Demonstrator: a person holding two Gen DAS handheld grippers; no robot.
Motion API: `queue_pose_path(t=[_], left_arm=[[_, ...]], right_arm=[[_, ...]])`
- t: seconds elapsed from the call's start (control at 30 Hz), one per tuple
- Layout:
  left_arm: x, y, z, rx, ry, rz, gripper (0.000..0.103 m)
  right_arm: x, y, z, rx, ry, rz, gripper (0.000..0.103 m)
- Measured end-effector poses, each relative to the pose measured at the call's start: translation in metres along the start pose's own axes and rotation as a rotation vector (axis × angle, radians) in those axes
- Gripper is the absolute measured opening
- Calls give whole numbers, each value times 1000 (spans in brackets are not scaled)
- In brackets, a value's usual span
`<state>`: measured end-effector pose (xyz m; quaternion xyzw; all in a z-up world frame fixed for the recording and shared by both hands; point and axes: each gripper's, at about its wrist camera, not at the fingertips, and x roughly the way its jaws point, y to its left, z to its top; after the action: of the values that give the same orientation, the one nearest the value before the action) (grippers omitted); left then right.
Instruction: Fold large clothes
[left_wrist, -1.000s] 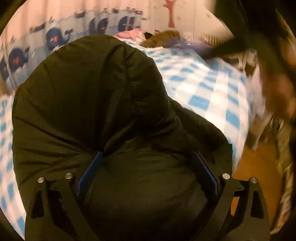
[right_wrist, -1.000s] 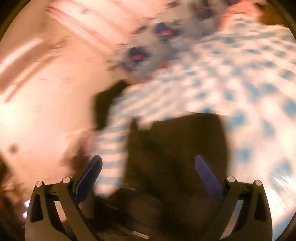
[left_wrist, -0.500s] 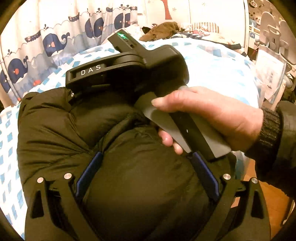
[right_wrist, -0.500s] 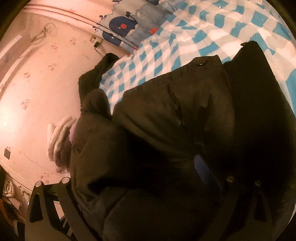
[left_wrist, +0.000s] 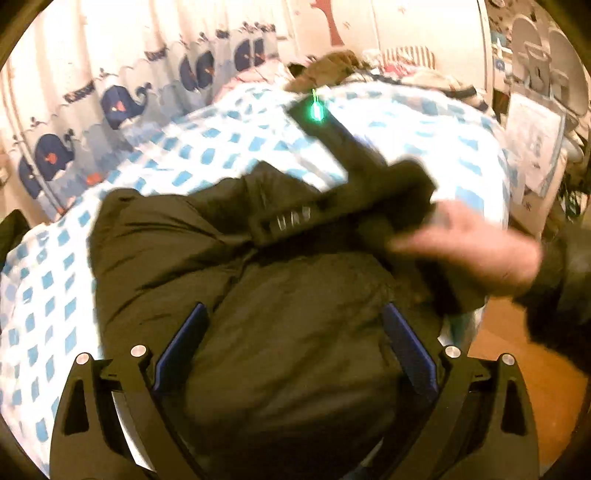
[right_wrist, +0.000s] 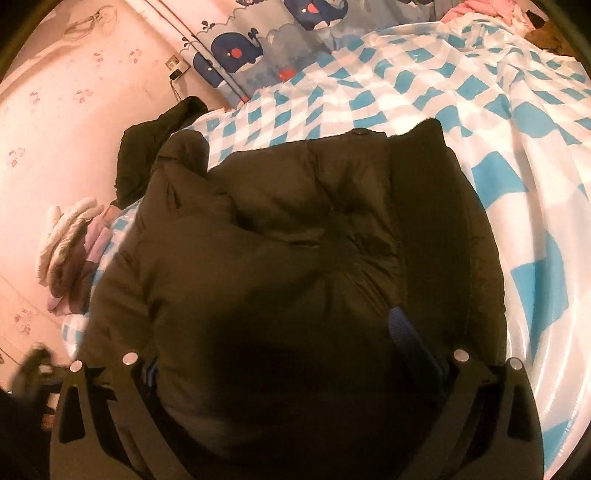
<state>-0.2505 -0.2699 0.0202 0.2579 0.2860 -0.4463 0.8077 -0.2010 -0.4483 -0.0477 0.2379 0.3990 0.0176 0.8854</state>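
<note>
**One jacket bundled on the bed, both grippers over it**

One dark padded jacket (right_wrist: 303, 258) lies bunched on the bed (right_wrist: 498, 110), near its edge. Its long axis is hard to tell, since it sits as a rounded heap. Two grippers are in view. The left gripper (left_wrist: 291, 343) has its jaws wide, jacket bulging between them. The right gripper (right_wrist: 280, 343), gripped by a blurred hand (left_wrist: 476, 251), also has wide jaws pressed into the jacket.
</note>
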Motion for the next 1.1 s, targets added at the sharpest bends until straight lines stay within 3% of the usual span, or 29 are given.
queue_pose_path(t=[0.13, 0.2, 0.3, 0.4, 0.47, 0.53, 0.63, 0.77, 0.8, 0.9, 0.97, 1.03, 1.07, 1.1], left_arm=[[-2, 9, 5, 2, -37, 89, 92], [10, 17, 3, -17, 3, 70, 92], [26, 18, -6, -8, 38, 69, 92], [25, 23, -11, -16, 33, 68, 92], [26, 25, -11, -26, 28, 60, 92], [28, 22, -11, -12, 35, 45, 92], [30, 14, -13, 21, 41, 66, 92], [31, 21, -15, 2, 37, 60, 92], [32, 22, -14, 0, 36, 61, 93], [32, 20, -13, 5, 34, 71, 93], [33, 20, -13, 4, 33, 73, 93], [33, 19, -13, -1, 33, 69, 93], [33, 19, -13, -1, 29, 74, 93], [32, 18, -13, 11, 13, 86, 93]], right_arm=[[5, -8, 0, 10, -18, 20, 96], [4, -7, 4, 15, 7, 37, 96], [-28, -2, 8, 85, 18, 12, 96], [-68, 14, -3, 14, -36, -38, 96], [-58, 12, -22, -30, 42, -139, 96], [-43, -2, -43, -25, 52, -121, 96], [-57, -2, -28, 27, 88, -132, 96], [-111, 28, 23, -16, -130, -81, 96], [-113, 36, 35, -38, -143, -74, 96], [-82, 62, 79, -121, -112, -68, 96], [-40, 68, 97, -147, -40, -82, 96], [15, 56, 100, -160, 50, -175, 96], [36, 44, 93, -145, 88, -192, 96], [53, 27, 83, -93, 116, -152, 96]])
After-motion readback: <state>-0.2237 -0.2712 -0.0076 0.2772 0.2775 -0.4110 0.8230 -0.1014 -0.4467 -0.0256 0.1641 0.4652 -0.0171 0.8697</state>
